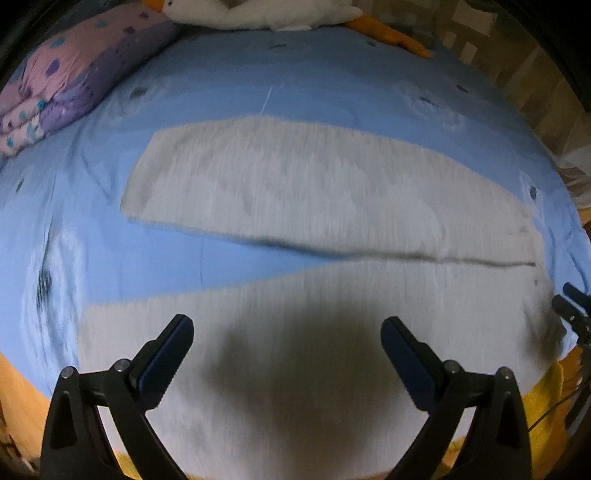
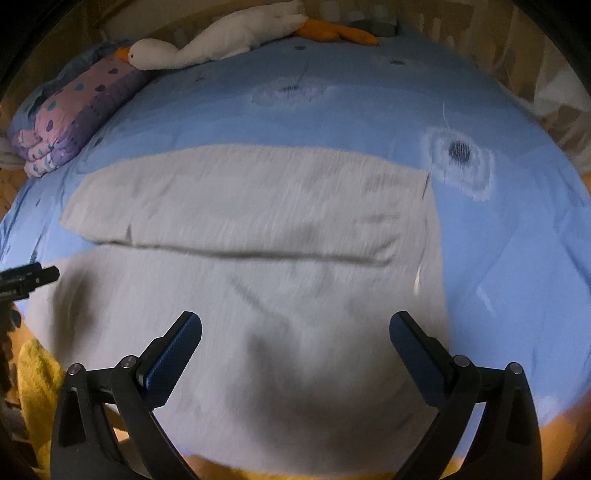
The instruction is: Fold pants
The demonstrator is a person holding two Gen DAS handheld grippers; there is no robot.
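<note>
Light grey pants (image 1: 314, 192) lie flat on a blue bedsheet (image 1: 258, 74), legs spread apart toward the left, waist toward the right. My left gripper (image 1: 286, 325) is open and empty above the near leg. In the right wrist view the pants (image 2: 240, 206) show the waist end at right. My right gripper (image 2: 295, 321) is open and empty above the near waist area. The right gripper also shows at the right edge of the left wrist view (image 1: 570, 306); the left one shows at the left edge of the right wrist view (image 2: 26, 278). Both views are blurred.
A folded purple-pink quilt (image 1: 70, 77) lies at the back left of the bed. A white plush goose (image 1: 258, 13) with orange feet lies along the far edge. A yellow-orange blanket (image 2: 37, 387) hangs at the near edge of the bed.
</note>
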